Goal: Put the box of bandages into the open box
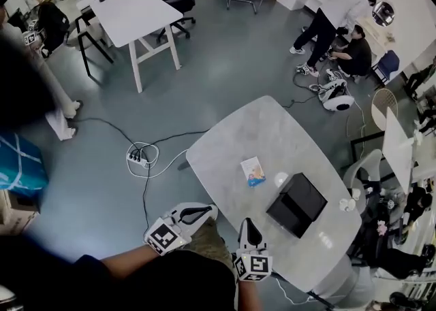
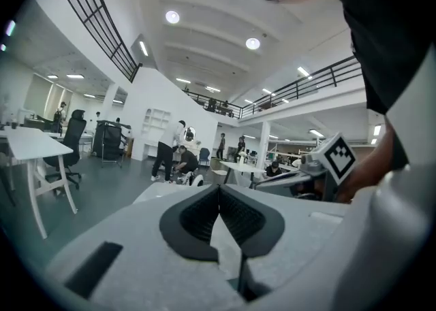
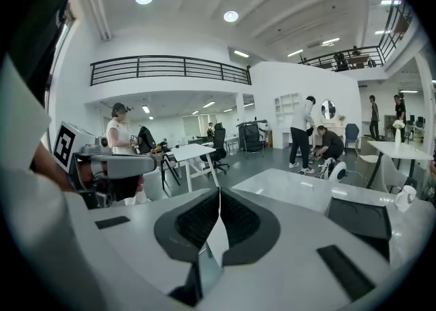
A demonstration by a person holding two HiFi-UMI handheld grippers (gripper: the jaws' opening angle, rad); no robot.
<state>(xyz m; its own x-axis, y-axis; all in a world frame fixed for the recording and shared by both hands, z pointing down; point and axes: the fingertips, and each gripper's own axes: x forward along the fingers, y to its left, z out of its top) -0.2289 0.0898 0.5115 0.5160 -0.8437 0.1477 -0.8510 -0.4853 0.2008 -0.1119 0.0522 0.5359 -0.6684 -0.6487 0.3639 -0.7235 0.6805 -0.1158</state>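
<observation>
The box of bandages (image 1: 253,171), small and white with blue print, lies flat near the middle of the grey oval table (image 1: 272,129). Just right of it and nearer stands the open box (image 1: 297,204), black, which also shows at the right of the right gripper view (image 3: 360,218). Both grippers hang off the table's near edge, short of both boxes. My left gripper (image 1: 203,211) has its jaws closed together with nothing between them (image 2: 219,192). My right gripper (image 1: 248,224) is likewise shut and empty (image 3: 219,195). Each gripper shows in the other's view: the right one (image 2: 327,165) and the left one (image 3: 116,165).
Small white cups (image 1: 347,204) stand at the table's right edge. On the floor to the left lie a power strip and cables (image 1: 139,156). A white desk (image 1: 133,13) and office chairs stand further back. Two people (image 1: 340,30) work at the back right.
</observation>
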